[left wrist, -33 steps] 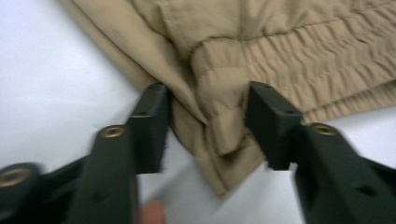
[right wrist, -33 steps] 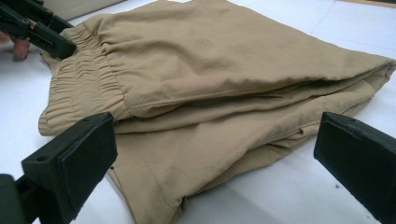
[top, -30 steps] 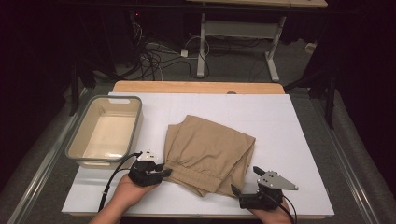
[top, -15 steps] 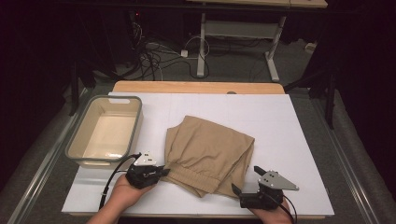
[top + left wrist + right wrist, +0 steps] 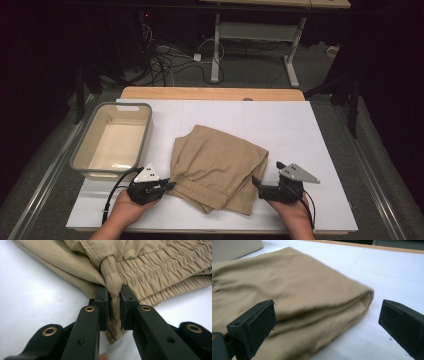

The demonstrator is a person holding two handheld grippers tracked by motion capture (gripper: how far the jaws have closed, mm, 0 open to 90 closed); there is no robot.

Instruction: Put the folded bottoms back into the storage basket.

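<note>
A pair of folded tan shorts (image 5: 217, 167) lies mid-board, its elastic waistband toward the person. At the waistband's left corner, my left gripper (image 5: 170, 186) is shut on the cloth. In the left gripper view its jaws have just been closing, and they now pinch a bunched fold of the waistband (image 5: 113, 285) at the left gripper (image 5: 114, 293) tips. My right gripper (image 5: 256, 182) sits at the right edge of the shorts (image 5: 299, 290). The right gripper (image 5: 327, 308) is open wide; the folded edge lies between its jaws, untouched by the pads.
A beige bin (image 5: 145, 135) with a grey rim stands empty at the left of the white board (image 5: 300, 130). A wooden table edge (image 5: 210, 93) runs behind it. Cables and desk legs lie on the dark floor beyond.
The right gripper has moved forward along the shorts' right edge. The left gripper's jaws closed on the waistband corner, and the shorts' left edge shifted slightly.
</note>
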